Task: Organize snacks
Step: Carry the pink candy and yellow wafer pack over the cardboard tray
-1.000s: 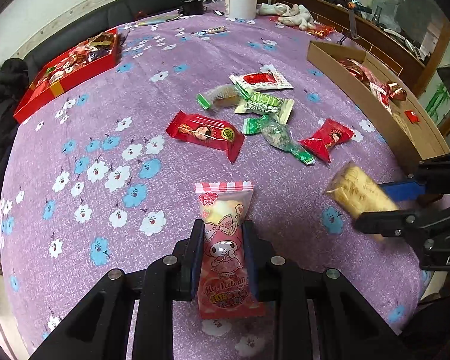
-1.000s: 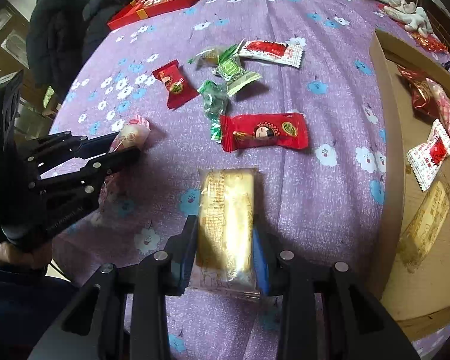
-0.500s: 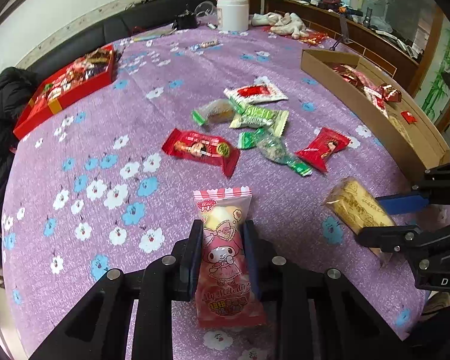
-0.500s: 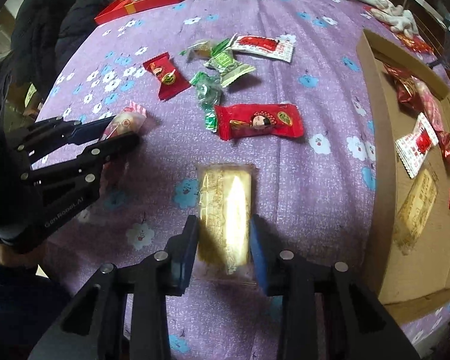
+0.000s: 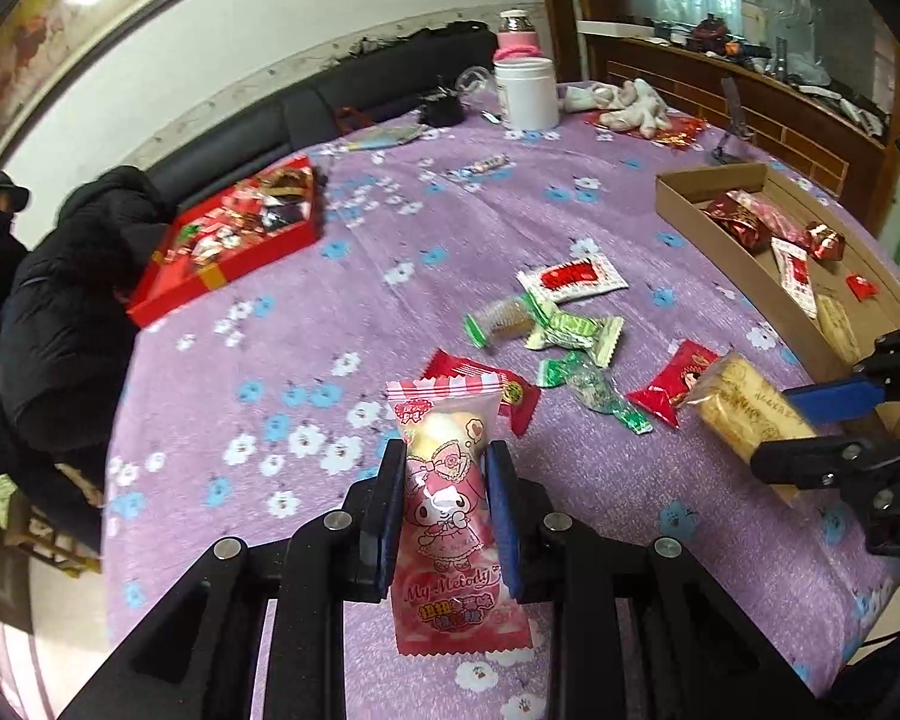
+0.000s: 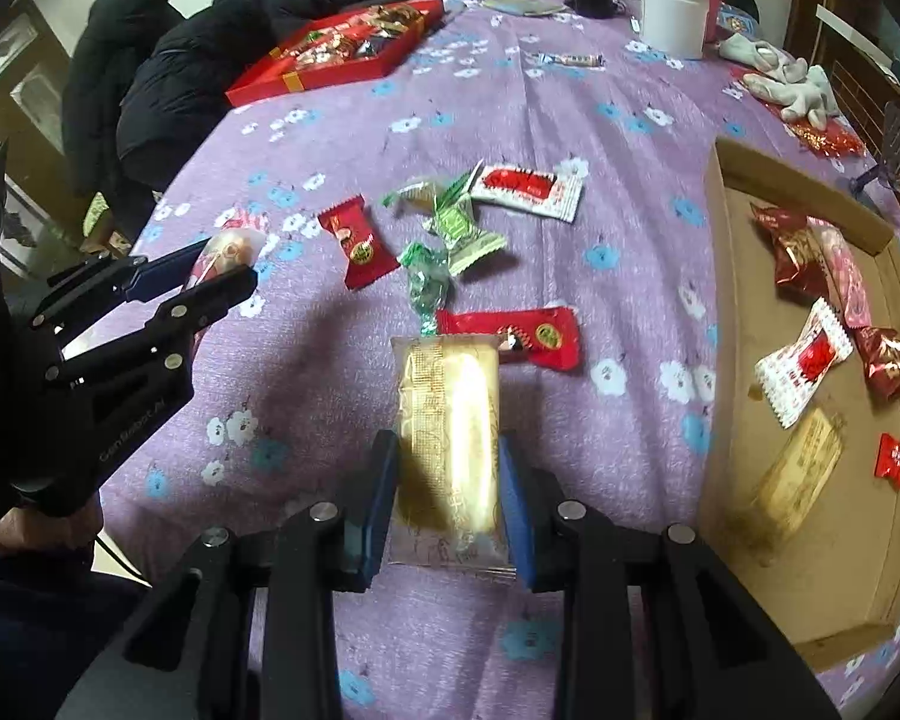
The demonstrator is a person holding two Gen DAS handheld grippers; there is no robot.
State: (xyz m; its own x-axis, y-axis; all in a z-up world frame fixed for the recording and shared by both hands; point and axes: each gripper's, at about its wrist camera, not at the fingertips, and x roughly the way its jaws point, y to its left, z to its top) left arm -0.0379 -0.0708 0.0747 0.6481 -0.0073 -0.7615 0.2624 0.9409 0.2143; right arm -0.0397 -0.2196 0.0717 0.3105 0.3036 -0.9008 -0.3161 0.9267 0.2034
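My left gripper (image 5: 445, 501) pinches a pink snack packet (image 5: 450, 516) between its blue pads, lifted clear of the table. The packet is a tall pillow pouch with a red-and-white striped, crimped top edge, a clear window showing a pale round sweet, a cartoon rabbit in a pink hood, and the words "My Melody" near its lower end. My right gripper (image 6: 449, 495) pinches a long biscuit bar (image 6: 449, 432) in a clear, shiny wrapper; the bar is pale yellow and oblong, and glare hides part of its print. It too hangs above the purple tablecloth (image 5: 282, 312), which is patterned with small white and blue flowers. Loose sweets lie in a cluster in the middle of the cloth, beyond both grippers: red wrappers, green twisted wrappers, and a white packet (image 6: 525, 190) with a red panel. On the right sits a shallow brown cardboard tray (image 6: 717, 324) holding dark red foil sweets, a white-and-red packet and another pale biscuit bar. At the far left is a red gift box (image 6: 306, 81) full of mixed sweets; a white jar (image 6: 673, 13) stands at the far edge.
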